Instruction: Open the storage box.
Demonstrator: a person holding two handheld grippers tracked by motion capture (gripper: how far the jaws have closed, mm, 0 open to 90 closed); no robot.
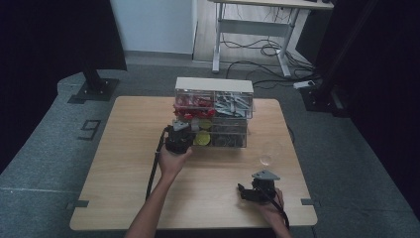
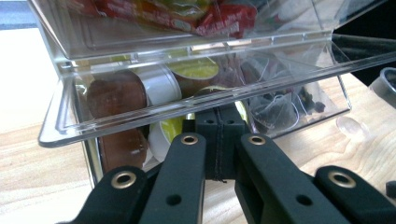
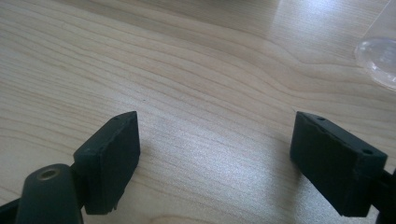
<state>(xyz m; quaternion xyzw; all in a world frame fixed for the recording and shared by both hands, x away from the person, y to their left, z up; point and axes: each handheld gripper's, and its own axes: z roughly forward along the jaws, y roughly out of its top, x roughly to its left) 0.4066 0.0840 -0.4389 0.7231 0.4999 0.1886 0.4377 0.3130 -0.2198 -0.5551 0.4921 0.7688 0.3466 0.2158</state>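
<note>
A clear acrylic organiser (image 1: 213, 84) with a white top stands at the table's far middle. Red packets (image 1: 190, 106) and pale packets (image 1: 233, 104) fill its upper tier. Coffee pods with yellow lids (image 1: 202, 139) lie in the lower tier. My left gripper (image 1: 181, 130) is pushed against the lower left compartment. In the left gripper view its jaws (image 2: 219, 119) are pressed together, tips tucked under a protruding clear panel (image 2: 140, 116), in front of brown pods (image 2: 116, 93) and a yellow-lidded pod (image 2: 196, 70). My right gripper (image 1: 243, 191) rests open near the front right; its fingers (image 3: 109, 144) are spread wide over bare wood.
A clear glass (image 1: 267, 153) stands on the wooden table (image 1: 124, 163) between the organiser and my right gripper, and its base (image 3: 378, 58) is seen in the right gripper view. Tea bags (image 2: 280, 107) fill the lower right compartment. A desk with cables stands beyond the table.
</note>
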